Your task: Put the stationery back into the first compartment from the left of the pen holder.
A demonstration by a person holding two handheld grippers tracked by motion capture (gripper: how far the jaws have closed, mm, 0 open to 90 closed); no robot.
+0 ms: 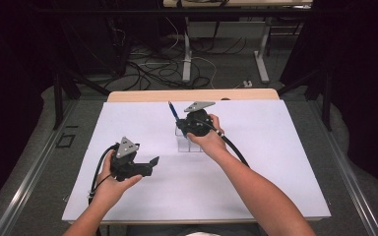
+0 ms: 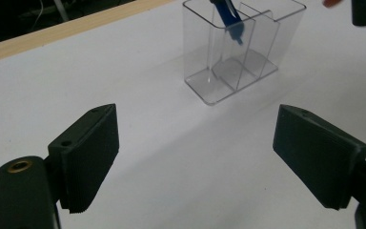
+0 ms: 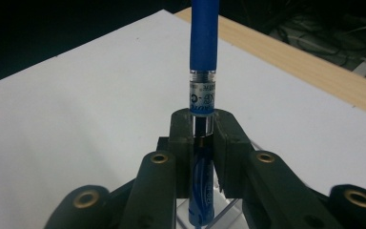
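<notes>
A blue pen [image 3: 203,47] is clamped upright between the jaws of the right gripper [image 3: 203,138], its lower end inside the clear divided holder [image 2: 240,57] on the white table [image 1: 256,172]. The left gripper [image 2: 195,157] is held nearby, jaws wide with nothing between them.

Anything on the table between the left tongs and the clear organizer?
Nothing: bare white tabletop runs from the open left tongs to the clear organizer, per the left gripper view.

Blue pen [image 3: 204,47], near upright, lower end inside clear divided holder [image 2: 240,52] on white tabletop.
</notes>
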